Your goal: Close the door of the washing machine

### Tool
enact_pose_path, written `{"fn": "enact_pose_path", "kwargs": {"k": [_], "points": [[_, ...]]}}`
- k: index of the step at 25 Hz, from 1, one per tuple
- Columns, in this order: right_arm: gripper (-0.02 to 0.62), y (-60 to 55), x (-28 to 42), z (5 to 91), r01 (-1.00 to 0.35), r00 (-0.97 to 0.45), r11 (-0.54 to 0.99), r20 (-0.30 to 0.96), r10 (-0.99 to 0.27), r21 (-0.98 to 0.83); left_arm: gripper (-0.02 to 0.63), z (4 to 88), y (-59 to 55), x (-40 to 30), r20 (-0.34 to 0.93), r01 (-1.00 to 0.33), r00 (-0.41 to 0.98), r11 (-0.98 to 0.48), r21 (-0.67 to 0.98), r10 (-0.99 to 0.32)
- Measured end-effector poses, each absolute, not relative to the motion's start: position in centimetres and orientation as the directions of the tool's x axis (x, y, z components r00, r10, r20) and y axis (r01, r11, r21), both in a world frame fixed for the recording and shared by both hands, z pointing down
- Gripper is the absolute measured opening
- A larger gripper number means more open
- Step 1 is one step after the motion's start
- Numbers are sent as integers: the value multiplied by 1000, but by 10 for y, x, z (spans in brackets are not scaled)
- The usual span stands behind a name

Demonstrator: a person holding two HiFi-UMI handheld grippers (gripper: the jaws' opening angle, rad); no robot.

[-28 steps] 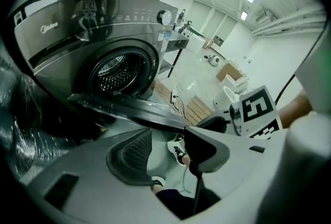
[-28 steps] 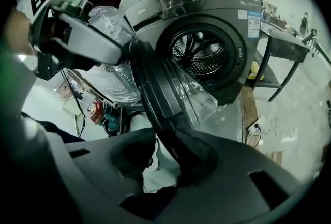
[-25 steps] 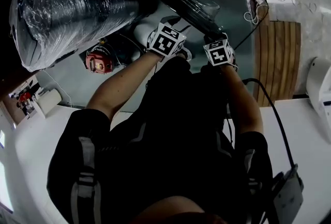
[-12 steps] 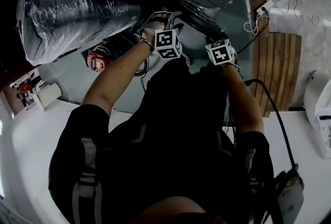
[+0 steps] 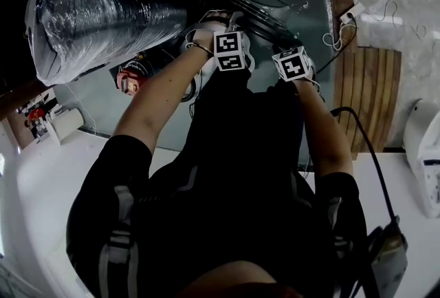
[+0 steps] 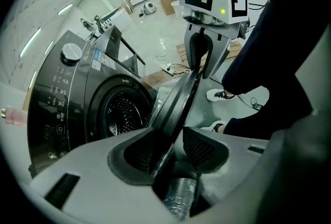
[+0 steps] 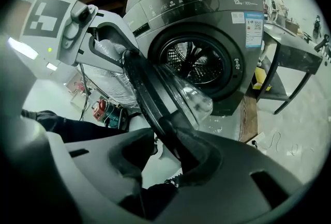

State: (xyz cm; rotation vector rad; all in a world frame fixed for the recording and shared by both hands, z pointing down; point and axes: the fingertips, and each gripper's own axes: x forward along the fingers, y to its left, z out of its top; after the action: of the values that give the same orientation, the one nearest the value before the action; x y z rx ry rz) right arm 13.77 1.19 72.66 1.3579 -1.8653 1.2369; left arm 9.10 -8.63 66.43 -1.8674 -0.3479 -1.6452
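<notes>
The washing machine [image 7: 207,5] is standing with its drum opening [image 7: 194,62] facing out over the floor, and its door [image 7: 155,93] is standing swung out, well clear of the opening. In the right gripper view the door's rim is running as a long dark arc from bottom centre up to the upper left, and its glass bowl [image 7: 192,100] is bulging toward the drum. In the left gripper view the door is showing edge-on.

The left tool [image 6: 173,148] is straddling the rim. Its jaws are closing, the rim is lying against one pad, and a gap is showing at the other, so it is not yet gripping. The right tool [image 7: 160,153] is straddling the rim further along. Its jaws are opening, with the rim against one pad only.

Open floor is lying between door and drum front. A film-wrapped bundle [image 5: 89,14] is sitting just behind the door on the left side, and a dark-framed desk [image 7: 292,55] is standing beside the machine on the right.

The hinge is not showing in any view. In the head view the person's arms and torso are covering most of the door, and the tool tips are lost in shadow.
</notes>
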Motion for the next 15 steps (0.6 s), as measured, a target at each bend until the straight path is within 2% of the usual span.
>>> {"fn": "enact_pose_path", "kwargs": {"k": [11,15], "points": [[165,-7,178,726,-952,-229,-76,853,-470,-297,164,664,-102,110,956,556,265,-791,-256,-124],[167,-12,196,723,-969,-142,-113,869,-474,-219,161,664,-108,120,953,553,284,-793,-255,-109]]}}
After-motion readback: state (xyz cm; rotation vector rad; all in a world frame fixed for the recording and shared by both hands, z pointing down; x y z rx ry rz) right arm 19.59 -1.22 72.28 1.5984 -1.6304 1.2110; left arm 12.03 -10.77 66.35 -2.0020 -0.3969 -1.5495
